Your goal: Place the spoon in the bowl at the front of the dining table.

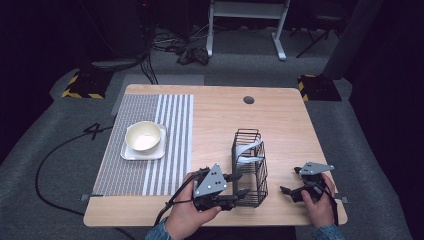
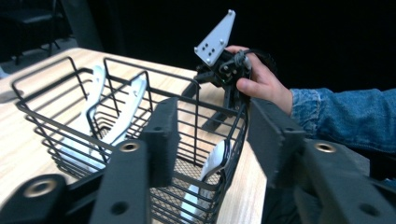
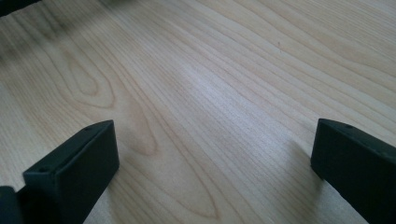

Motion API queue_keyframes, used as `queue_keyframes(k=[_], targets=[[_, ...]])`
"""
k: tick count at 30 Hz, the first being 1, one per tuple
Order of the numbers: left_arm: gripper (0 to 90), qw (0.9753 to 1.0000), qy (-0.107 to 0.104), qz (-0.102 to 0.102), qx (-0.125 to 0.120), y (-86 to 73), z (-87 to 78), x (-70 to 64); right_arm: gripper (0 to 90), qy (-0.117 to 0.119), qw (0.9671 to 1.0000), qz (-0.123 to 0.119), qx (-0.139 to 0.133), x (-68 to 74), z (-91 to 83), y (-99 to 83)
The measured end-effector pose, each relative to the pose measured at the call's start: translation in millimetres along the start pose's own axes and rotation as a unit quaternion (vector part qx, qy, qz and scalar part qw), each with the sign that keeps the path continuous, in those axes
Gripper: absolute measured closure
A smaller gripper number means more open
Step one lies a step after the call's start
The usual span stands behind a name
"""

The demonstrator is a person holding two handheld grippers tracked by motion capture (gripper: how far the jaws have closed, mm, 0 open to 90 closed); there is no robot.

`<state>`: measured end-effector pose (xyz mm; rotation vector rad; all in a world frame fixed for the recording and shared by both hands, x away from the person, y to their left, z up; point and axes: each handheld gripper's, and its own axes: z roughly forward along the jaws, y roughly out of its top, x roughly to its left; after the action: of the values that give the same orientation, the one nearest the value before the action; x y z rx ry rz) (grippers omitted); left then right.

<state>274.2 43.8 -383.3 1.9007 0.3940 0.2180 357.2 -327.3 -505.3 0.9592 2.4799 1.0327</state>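
Note:
A black wire basket (image 1: 248,133) stands at mid-table with white utensils (image 1: 251,151) leaning inside it. My left gripper (image 1: 241,184) is at the basket's near left corner, open. In the left gripper view its jaws (image 2: 215,135) spread wide across the basket's (image 2: 175,196) near end, with a white utensil (image 2: 210,163) lying inside between them and two more white handles (image 2: 126,102) farther back. My right gripper (image 1: 289,181) rests open on the bare wood right of the basket. Its jaws (image 3: 215,149) are wide apart with only the tabletop between them.
A cream bowl (image 1: 143,136) sits on a square white plate (image 1: 131,153) on a striped placemat (image 1: 150,172) at the left. A dark round hole (image 1: 248,100) marks the table's far side. The table's front edge runs just below both hands.

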Motion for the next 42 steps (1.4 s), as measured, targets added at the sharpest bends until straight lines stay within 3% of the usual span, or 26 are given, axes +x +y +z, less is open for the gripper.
queue_keyframes(k=[4,9,11,15,21,32,42], targets=[[65.9,0.9997,-0.019,0.000,0.017,-4.1,6.9,1.0,0.9,0.000,1.0000,0.001,0.000,0.2,-0.1,0.0],[74.6,0.9995,-0.019,0.000,0.024,-6.8,10.1,5.2,0.9,0.000,1.0000,0.001,0.001,0.3,-0.1,0.0],[74.9,0.9997,-0.019,-0.006,0.017,-6.1,8.9,8.6,0.9,0.000,1.0000,0.000,0.001,0.1,-0.2,0.0],[75.7,0.9999,-0.001,-0.007,0.013,-4.8,8.5,15.4,0.9,0.000,1.0000,0.000,0.001,0.2,-0.2,0.0],[79.4,0.9998,0.007,-0.008,0.017,-5.2,16.4,25.6,0.9,0.000,1.0000,0.000,0.001,0.2,-0.2,0.0],[83.2,0.9994,0.002,-0.007,0.034,-12.5,28.5,30.7,0.9,0.000,1.0000,0.000,0.001,0.2,-0.2,-0.1],[84.1,0.9995,-0.003,0.000,0.032,-16.7,33.7,30.7,0.9,0.000,1.0000,0.000,0.001,0.2,-0.2,-0.1]])
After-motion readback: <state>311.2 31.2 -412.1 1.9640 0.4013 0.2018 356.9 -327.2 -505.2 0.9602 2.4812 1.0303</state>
